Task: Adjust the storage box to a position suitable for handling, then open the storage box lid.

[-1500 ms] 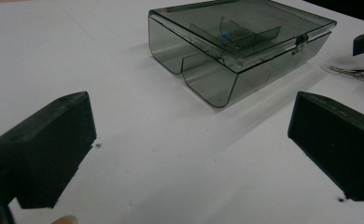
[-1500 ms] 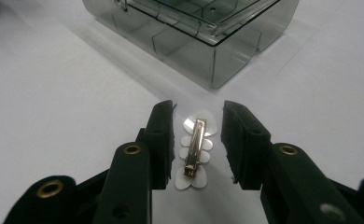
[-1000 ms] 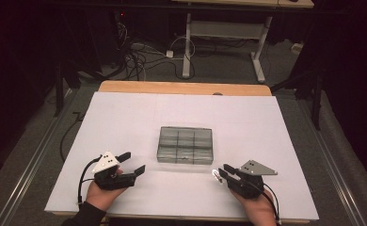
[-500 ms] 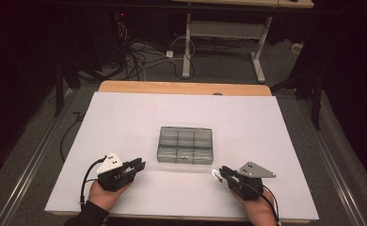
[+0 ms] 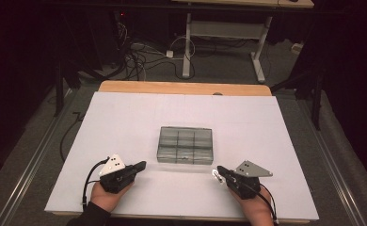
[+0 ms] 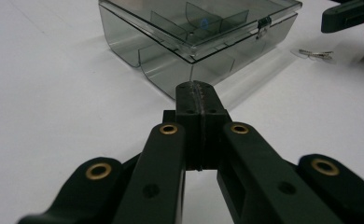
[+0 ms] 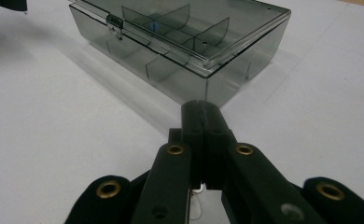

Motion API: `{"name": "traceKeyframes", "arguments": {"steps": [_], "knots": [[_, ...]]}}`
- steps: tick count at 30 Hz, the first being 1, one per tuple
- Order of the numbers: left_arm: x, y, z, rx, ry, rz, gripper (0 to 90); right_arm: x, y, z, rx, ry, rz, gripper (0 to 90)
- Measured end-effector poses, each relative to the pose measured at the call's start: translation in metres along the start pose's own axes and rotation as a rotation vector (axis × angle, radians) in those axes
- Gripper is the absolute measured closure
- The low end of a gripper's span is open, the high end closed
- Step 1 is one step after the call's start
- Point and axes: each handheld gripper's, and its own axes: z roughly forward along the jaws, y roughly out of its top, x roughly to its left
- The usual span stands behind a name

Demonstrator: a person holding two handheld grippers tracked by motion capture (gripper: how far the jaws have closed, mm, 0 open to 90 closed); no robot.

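High view: clear plastic divider box [image 5: 185,145] lying sideways, between and just ahead of left gripper [image 5: 142,165] and right gripper [image 5: 219,170]; both just pinched closed, empty, about equally near.

**Both grippers parked in front of the box**

Smoky clear compartment box [image 5: 185,145] sits lid-down mid desk [image 5: 125,117]. Left hand-held gripper [image 5: 141,165] and right hand-held gripper [image 5: 219,170] rest near its front corners, not touching it, jaws just squeezed together on nothing. Something small and shiny [image 5: 215,173] lies at the right one's tip.
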Motion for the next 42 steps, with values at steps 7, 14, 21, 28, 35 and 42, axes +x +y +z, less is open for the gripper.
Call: {"name": "traceKeyframes", "arguments": {"steps": [7,14,21,28,35,42], "knots": [[-0.004,0.006,0.01,-0.003,-0.012,0.012,88.1,-0.003,0.0,-0.001,0.002,-0.001,-0.002,90.0],[-0.005,0.015,0.019,-0.004,-0.006,-0.007,88.1,-0.004,-0.001,0.002,0.008,-0.005,-0.001,90.0],[-0.002,0.02,0.032,0.049,0.016,-0.01,88.2,-0.006,0.0,0.004,0.001,-0.008,0.007,90.0],[0.003,0.019,0.034,0.082,0.019,-0.019,88.2,-0.007,0.002,0.011,0.012,-0.012,0.009,90.0],[0.001,0.019,0.035,0.091,0.011,-0.015,88.2,-0.004,0.005,0.016,0.018,-0.004,-0.006,90.0],[0.003,0.019,0.036,0.078,0.001,-0.036,88.2,-0.003,0.009,0.018,0.012,-0.004,-0.014,90.0]]}}
